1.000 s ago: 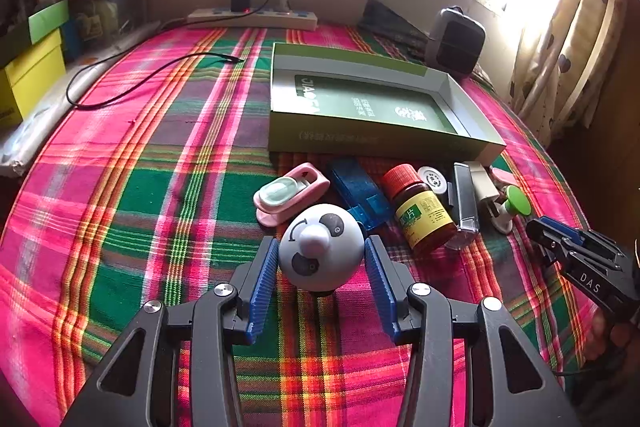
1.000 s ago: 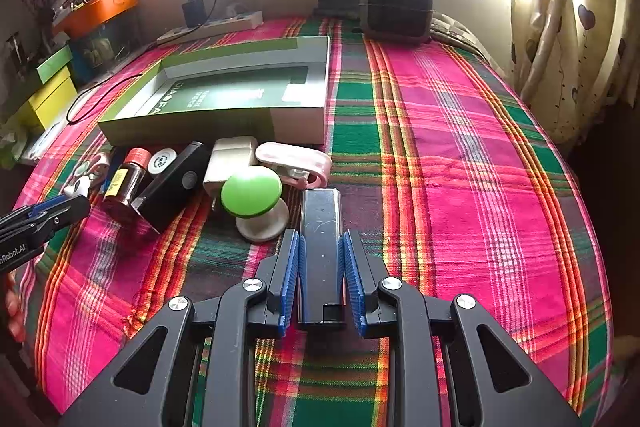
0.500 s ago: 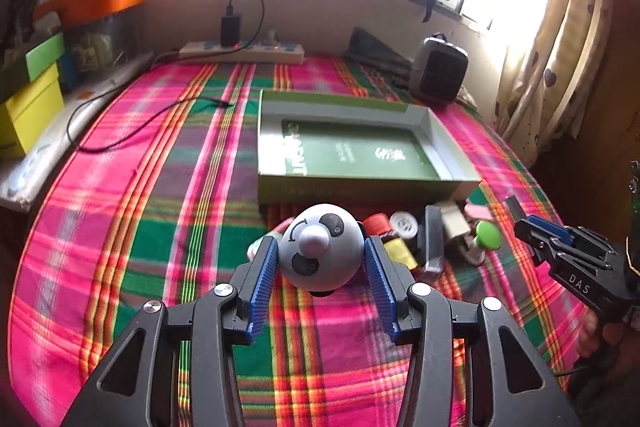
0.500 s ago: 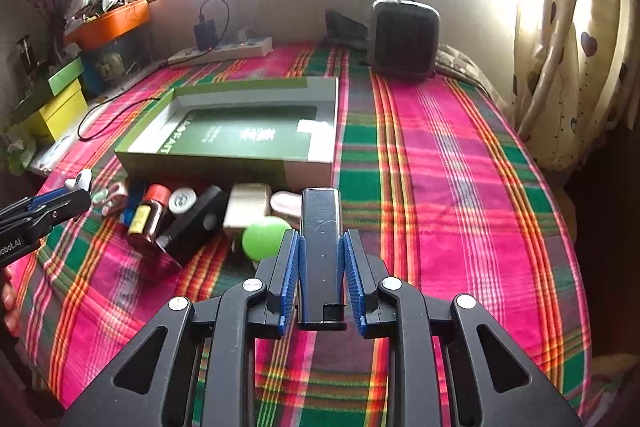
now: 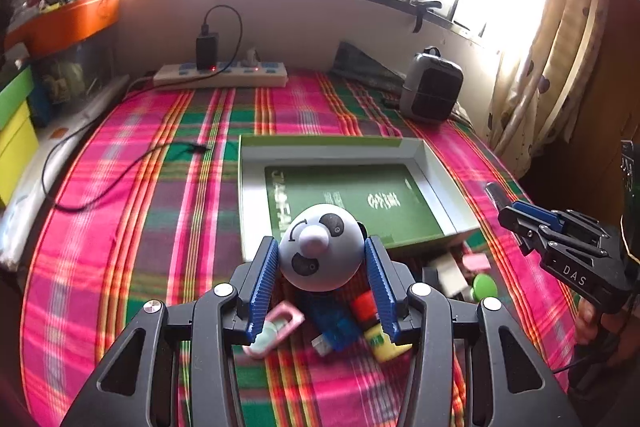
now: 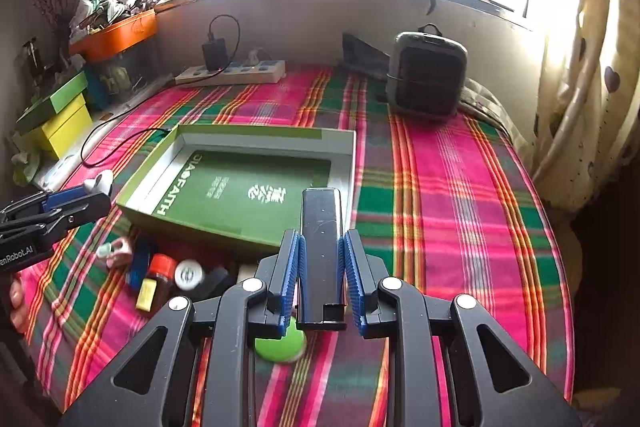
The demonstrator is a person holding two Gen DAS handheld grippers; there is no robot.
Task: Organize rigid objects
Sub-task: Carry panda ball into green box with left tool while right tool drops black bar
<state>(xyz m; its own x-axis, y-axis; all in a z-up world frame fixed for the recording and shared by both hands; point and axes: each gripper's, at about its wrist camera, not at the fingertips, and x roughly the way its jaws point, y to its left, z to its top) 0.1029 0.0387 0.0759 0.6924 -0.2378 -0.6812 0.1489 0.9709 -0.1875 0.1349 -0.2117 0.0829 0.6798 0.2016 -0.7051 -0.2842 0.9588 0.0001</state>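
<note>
Now each claw carries one thing toward the green box (image 5: 436, 163) — left claw (image 5: 320, 291) squeezes the panda ball (image 5: 318, 251), right claw (image 6: 322, 277) pinches the black bar (image 6: 320, 247).

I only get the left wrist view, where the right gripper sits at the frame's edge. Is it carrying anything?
Observer: Yes. The right gripper is clamped on a flat black bar, which stands lengthwise between its pads.
Operator: Is anything on the cloth hidden from me?
Observer: A white round cap lies right beside the red-capped bottle, in front of the green box.
</note>
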